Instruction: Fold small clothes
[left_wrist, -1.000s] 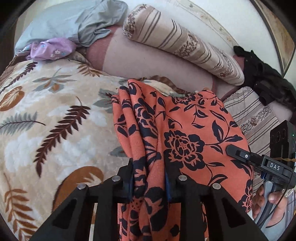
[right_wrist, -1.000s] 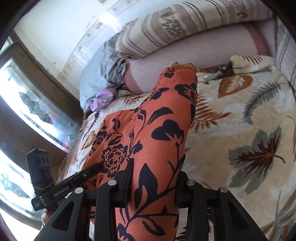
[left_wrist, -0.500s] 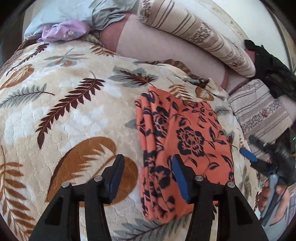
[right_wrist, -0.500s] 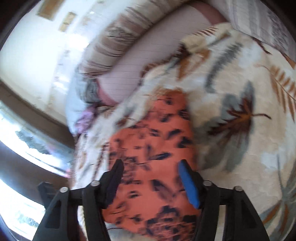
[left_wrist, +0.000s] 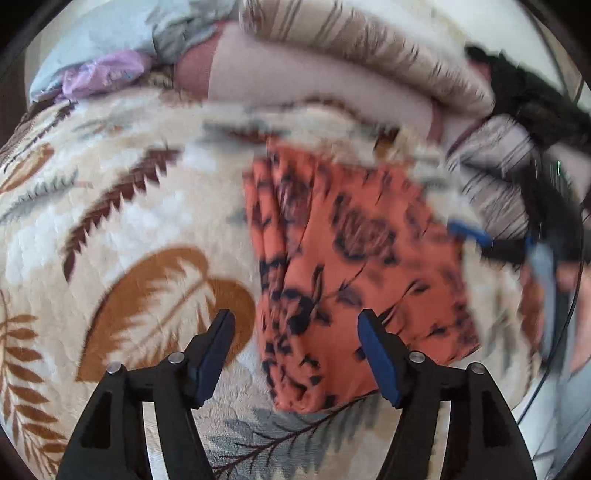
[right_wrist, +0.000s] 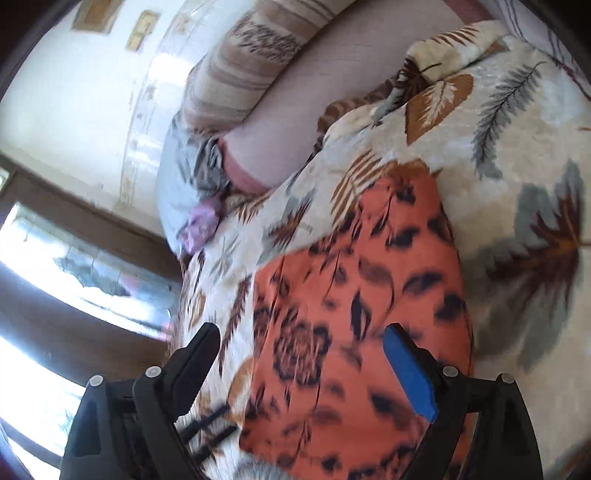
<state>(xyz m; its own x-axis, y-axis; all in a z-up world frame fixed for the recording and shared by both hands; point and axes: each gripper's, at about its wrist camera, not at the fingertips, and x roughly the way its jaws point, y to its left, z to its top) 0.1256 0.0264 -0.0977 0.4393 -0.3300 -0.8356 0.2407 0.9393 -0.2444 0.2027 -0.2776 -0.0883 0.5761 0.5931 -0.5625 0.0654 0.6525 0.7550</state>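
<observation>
Orange floral cloth (left_wrist: 354, 280) lies flat on the leaf-print blanket (left_wrist: 122, 229) now, and that's the big change: 1 second ago both my grippers were clamped on it and it hung between them; half a second ago my jaws had parted, and now they gape wider and sit further back. My left gripper (left_wrist: 295, 354) is spread wide with nothing between its blue pads, poised above the cloth's near edge. My right gripper (right_wrist: 303, 373) is equally released, jaws apart over the cloth's near end, gripping nothing.

So the garment is down in a compact rectangle, and I judge this fold as placed. Whether it needs another fold or just a smoothing pass, I can't say from here; both views are smeared by motion.

From the left wrist I see stacked pleat edges along the cloth's left side, several layers bunched there, plus my other gripper hovering off the cloth's right edge. Beyond the cloth sit a striped bolster (left_wrist: 369, 48), a lilac garment (left_wrist: 103, 72) and something black (left_wrist: 532, 96) at the far right.

From the right wrist the layering is hidden; the cloth reads as 1 smooth panel. But this view gives a window (right_wrist: 55, 266) off the cloth's left side, and the wall (right_wrist: 74, 92) beyond.
</observation>
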